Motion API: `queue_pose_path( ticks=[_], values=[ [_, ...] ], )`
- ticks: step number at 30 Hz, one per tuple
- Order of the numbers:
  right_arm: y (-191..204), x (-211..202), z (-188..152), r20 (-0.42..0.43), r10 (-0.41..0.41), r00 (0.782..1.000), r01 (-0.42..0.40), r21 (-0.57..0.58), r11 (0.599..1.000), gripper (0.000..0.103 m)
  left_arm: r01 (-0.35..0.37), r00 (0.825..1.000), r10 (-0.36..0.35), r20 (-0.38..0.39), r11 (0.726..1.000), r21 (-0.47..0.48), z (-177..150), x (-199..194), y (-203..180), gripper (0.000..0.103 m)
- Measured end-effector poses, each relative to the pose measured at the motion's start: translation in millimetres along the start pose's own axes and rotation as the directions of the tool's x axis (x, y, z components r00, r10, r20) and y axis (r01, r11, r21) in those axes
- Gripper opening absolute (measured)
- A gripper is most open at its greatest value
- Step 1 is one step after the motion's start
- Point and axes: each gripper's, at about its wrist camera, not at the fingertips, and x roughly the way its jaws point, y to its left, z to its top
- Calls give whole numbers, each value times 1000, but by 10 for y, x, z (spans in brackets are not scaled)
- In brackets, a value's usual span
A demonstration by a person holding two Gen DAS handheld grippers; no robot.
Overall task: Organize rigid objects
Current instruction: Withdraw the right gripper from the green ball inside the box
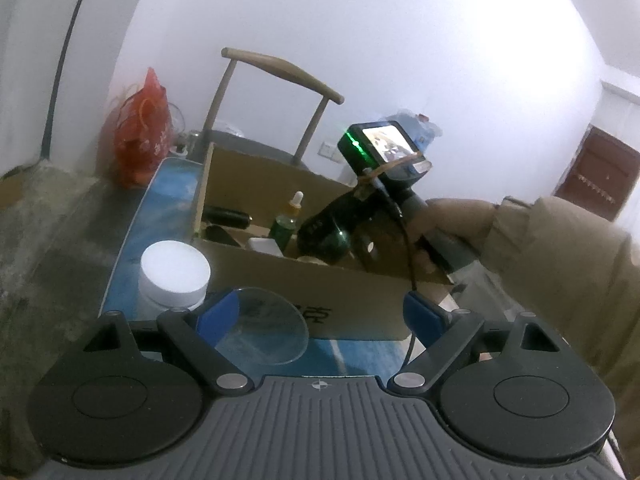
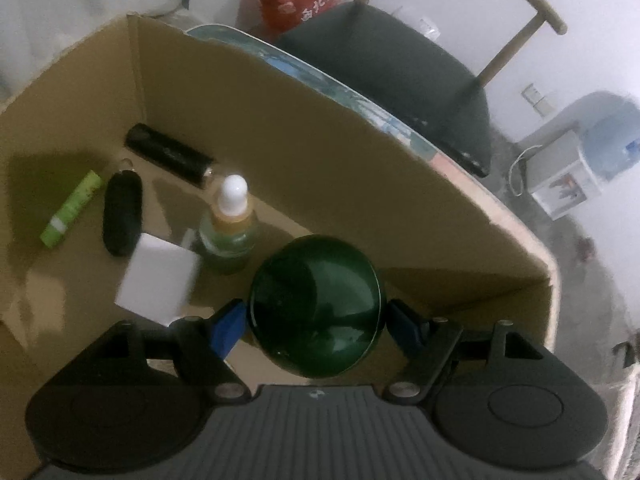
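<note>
The dark green jar (image 2: 316, 306) sits low centre in the right wrist view, clamped between the blue pads of the right tongs (image 2: 316, 320) over the cardboard box (image 2: 328, 152); its lower body is hidden beneath its lid. To its left in the box stand a dropper bottle (image 2: 229, 226) and a blurred white block (image 2: 156, 282). The left tongs (image 1: 316, 312) stand apart, empty; a clear disc (image 1: 264, 326) overlaps the left pad, contact unclear, with a white-lidded jar (image 1: 175, 276) just beside on the bench (image 1: 168, 184).
</note>
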Motion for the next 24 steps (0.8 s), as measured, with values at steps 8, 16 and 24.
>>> queue_pose_path(
  ticks=[8, 16, 24],
  values=[
    [-46, -29, -50, 33, 6, 999, -6, -7, 1000, 79, 0, 1000, 0, 3, 1000, -17, 15, 11, 72, 90],
    [409, 89, -78, 86, -340, 937, 348, -333, 876, 78, 1, 1000, -1, 3, 1000, -24, 20, 5, 97, 90],
    [329, -101, 71, 58, -181, 982, 190, -252, 949, 79, -3, 1000, 3, 1, 1000, -30, 3, 13, 113, 91]
  ],
)
